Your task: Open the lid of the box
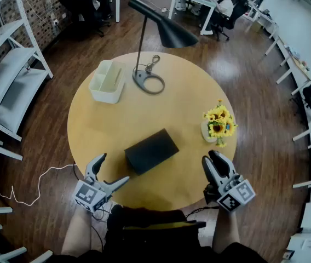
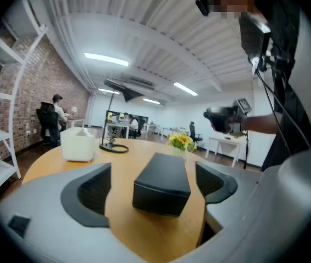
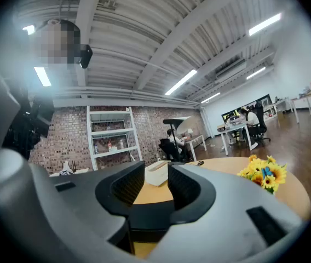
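2 tools hang at the near rim of a round wooden tabletop (image 1: pixel 106 126), 1 at the left and 1 at the right. The left tool (image 1: pixel 114 167) has its jaws spread wide and grips nothing. Its own view looks along the jaws at the black box (image 1: pixel 151 150), which lies just ahead of the tips, framed by both pads yet touched by neither. The right tool (image 1: pixel 212 159) sits near the tabletop's edge, apart from the box. Its jaws are drawn narrow with a small gap left between the pads, and nothing stands in that gap. The box rests flat on the tabletop, closed, near the front and roughly midway between the 2 tools, turned at a slant to the person. Farther back stand a white divided bin (image 1: pixel 107 81) at the left and a black lamp (image 1: pixel 161 29), whose ring base lies just beside the bin. A small pot of sunflowers (image 1: pixel 219 122) stands at the right side, beyond the right tool. White shelving (image 1: pixel 7 75) stands on the wooden floor (image 1: pixel 243 81) at the left.
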`<control>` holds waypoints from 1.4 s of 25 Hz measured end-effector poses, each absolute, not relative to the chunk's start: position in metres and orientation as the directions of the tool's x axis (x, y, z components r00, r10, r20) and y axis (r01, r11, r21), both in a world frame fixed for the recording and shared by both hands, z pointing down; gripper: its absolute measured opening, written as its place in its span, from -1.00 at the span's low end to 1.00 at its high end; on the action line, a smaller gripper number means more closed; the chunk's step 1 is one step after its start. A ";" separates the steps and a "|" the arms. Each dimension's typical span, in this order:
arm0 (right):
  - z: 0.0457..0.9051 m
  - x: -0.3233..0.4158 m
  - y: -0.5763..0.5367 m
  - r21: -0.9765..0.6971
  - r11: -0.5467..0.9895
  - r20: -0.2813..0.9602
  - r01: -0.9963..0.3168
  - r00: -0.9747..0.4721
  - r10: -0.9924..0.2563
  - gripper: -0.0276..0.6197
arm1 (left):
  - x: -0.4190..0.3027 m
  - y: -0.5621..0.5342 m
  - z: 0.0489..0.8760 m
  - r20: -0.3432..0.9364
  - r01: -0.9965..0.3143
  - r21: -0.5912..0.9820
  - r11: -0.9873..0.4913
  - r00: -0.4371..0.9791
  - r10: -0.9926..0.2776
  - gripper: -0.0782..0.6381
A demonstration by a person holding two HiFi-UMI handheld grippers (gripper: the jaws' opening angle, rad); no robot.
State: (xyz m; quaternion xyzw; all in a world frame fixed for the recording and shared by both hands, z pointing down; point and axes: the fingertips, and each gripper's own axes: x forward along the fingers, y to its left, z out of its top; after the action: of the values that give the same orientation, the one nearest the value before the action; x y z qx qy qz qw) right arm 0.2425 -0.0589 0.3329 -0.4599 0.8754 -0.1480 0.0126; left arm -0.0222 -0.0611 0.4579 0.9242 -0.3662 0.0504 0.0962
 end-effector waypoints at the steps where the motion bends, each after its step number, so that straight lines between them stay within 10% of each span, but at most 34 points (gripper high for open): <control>1: 0.337 0.237 -0.060 -0.274 0.540 0.125 -0.796 -0.586 -0.800 -0.50 | -0.012 -0.061 0.473 0.199 -0.664 0.139 -0.735 0.746 -0.636 0.75; 25: 0.456 0.126 -0.113 -0.048 0.861 0.582 -0.507 -0.714 -0.389 -0.50 | 0.054 -0.096 0.542 0.095 -0.487 0.092 -0.869 0.873 -0.479 0.94; 35: 0.508 0.063 -0.084 0.145 0.989 0.800 0.023 -0.591 -0.103 -0.24 | 0.052 -0.098 0.538 0.076 -0.503 0.077 -0.861 0.864 -0.498 0.91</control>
State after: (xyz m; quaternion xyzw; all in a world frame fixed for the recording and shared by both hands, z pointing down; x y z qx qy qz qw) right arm 0.0634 -0.0841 0.5078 -0.0226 0.8892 0.0699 -0.4516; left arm 0.0517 -0.0980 0.5382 0.9642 -0.2595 0.0268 0.0473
